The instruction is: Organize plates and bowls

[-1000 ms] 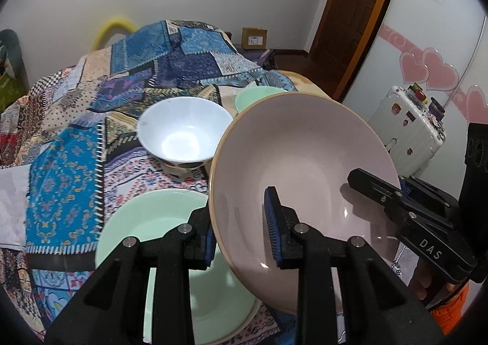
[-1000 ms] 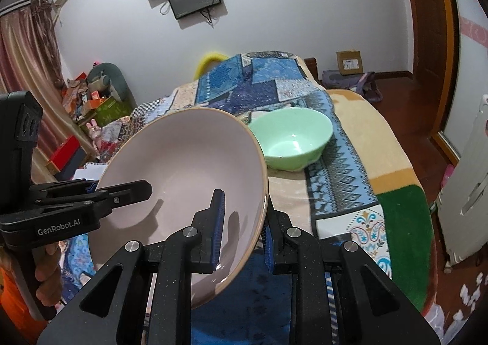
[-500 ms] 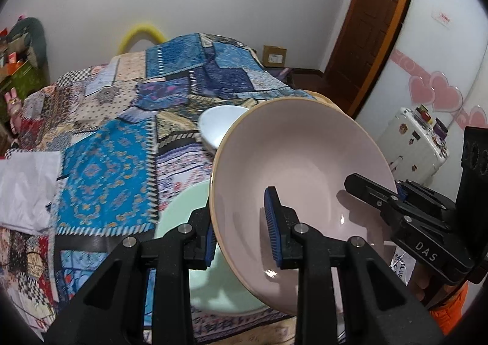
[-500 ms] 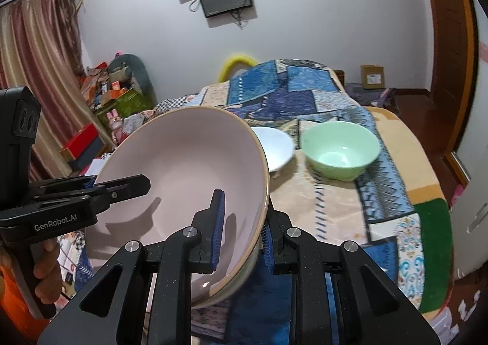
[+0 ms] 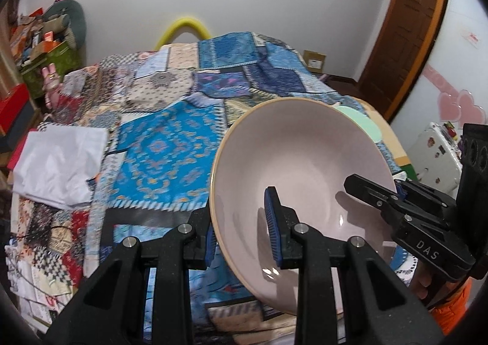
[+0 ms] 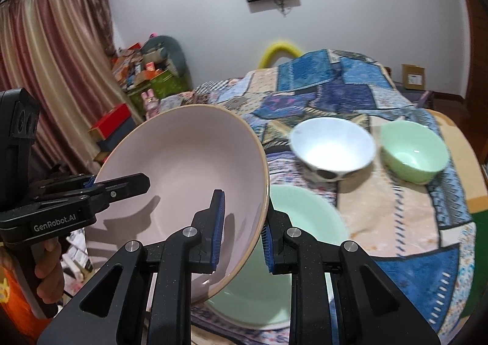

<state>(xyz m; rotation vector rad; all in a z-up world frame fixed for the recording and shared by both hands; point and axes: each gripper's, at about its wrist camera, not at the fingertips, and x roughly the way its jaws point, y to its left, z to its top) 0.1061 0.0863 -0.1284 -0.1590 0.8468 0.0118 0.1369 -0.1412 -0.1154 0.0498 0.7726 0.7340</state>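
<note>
Tongs (image 6: 241,229) hold pink bowl (image 6: 183,180) above green plate (image 6: 305,217).

Pink bowl (image 6: 183,180) hides part of green plate (image 6: 305,223).

Even indoor light from overhead, moderately bright. Fingers cast soft shadows inside the pink bowl (image 5: 305,168), with a small glare spot near its bottom. Strong fisheye bending, black vignette corners. Quilt (image 5: 170,144) and background motion-blurred.
</note>
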